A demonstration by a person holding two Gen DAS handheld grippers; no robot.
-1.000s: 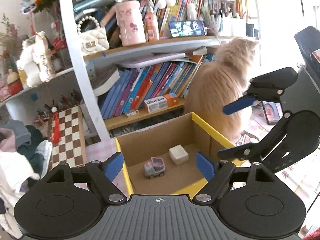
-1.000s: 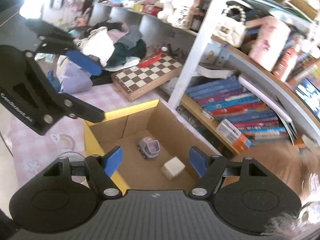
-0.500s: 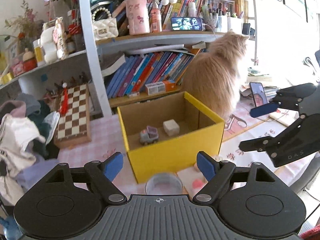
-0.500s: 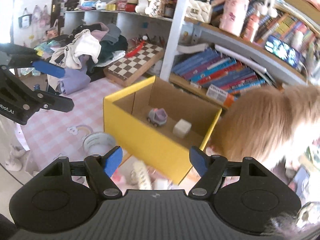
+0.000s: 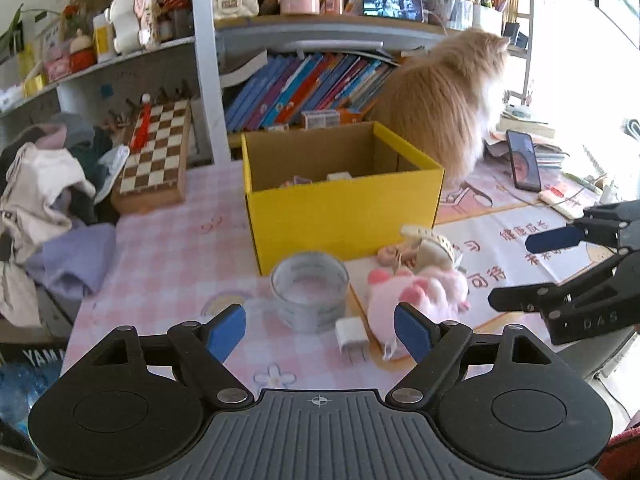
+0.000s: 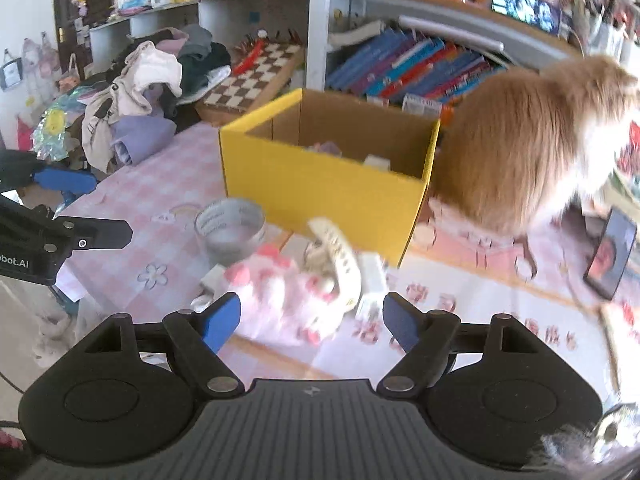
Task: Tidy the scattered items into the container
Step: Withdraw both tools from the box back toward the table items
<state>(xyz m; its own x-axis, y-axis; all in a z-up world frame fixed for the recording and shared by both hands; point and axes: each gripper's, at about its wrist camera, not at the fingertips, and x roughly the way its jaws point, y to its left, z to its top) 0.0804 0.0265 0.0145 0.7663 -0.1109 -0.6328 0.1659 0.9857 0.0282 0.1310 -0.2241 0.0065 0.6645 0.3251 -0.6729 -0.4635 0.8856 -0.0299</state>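
Observation:
A yellow cardboard box (image 5: pixel 344 216) stands on the pink tablecloth, also in the right wrist view (image 6: pixel 320 184), with a small toy car and a white block inside. In front of it lie a clear tape roll (image 5: pixel 309 292), a pink plush toy (image 5: pixel 416 292), a white charger plug (image 5: pixel 352 338) and a cream headband (image 5: pixel 432 240). My left gripper (image 5: pixel 320 330) is open and empty, just short of the tape roll and plug. My right gripper (image 6: pixel 312 318) is open and empty over the plush toy (image 6: pixel 280 300), and it shows at the right of the left wrist view (image 5: pixel 560 268).
An orange long-haired cat (image 5: pixel 448 108) sits right of the box. A phone (image 5: pixel 524 160) stands propped beyond it. A chessboard (image 5: pixel 156 152) and a clothes pile (image 5: pixel 44 200) lie left. Bookshelves (image 5: pixel 304 84) rise behind.
Both grippers have pulled back and down from above the box to the table in front of it. The tape roll, plush toy and plug have come into view.

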